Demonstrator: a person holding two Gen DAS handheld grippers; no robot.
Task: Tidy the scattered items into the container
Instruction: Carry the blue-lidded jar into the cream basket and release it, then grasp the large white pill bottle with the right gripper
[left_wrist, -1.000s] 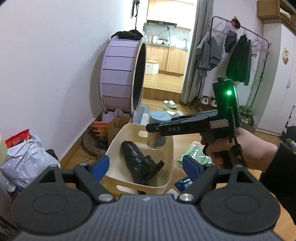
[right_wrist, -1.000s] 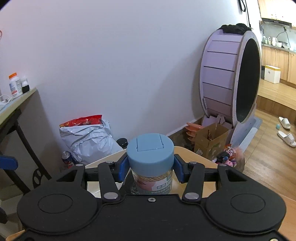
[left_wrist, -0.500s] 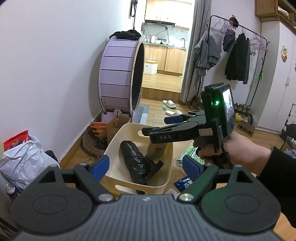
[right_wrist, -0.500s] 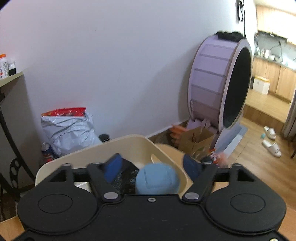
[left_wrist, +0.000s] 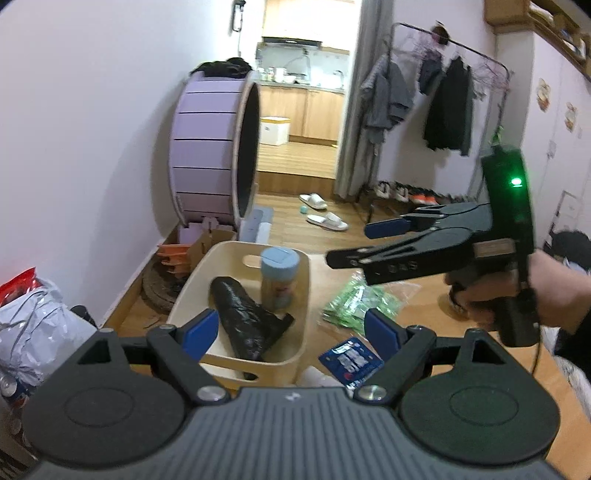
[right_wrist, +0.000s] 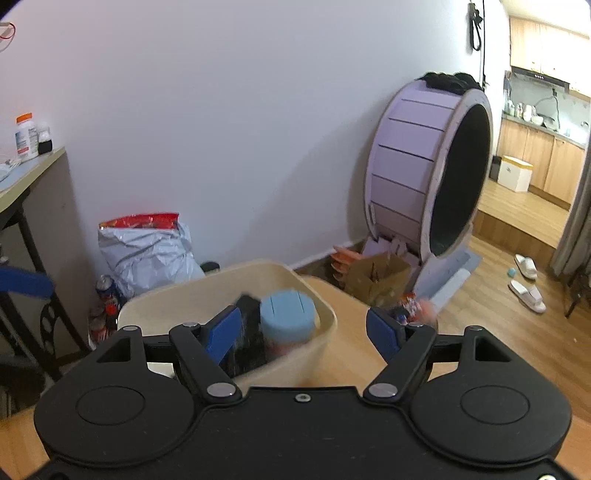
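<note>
Partly blurred, the jar (right_wrist: 288, 317) stands inside the container (right_wrist: 325, 332).

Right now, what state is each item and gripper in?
Cream plastic bin: on table, holding two items.
Blue-lidded jar: upright inside bin, released.
Black bag roll: lying inside bin.
Green packet: on table, outside bin.
Blue sachet: on table, outside bin.
Left gripper: jaws open, empty.
Right gripper: jaws open, empty.

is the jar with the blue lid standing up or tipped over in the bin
Upright. The clear jar with the pale blue lid stands lid-up inside the cream plastic bin, beside the black crumpled bag. Nothing grips it.
</note>
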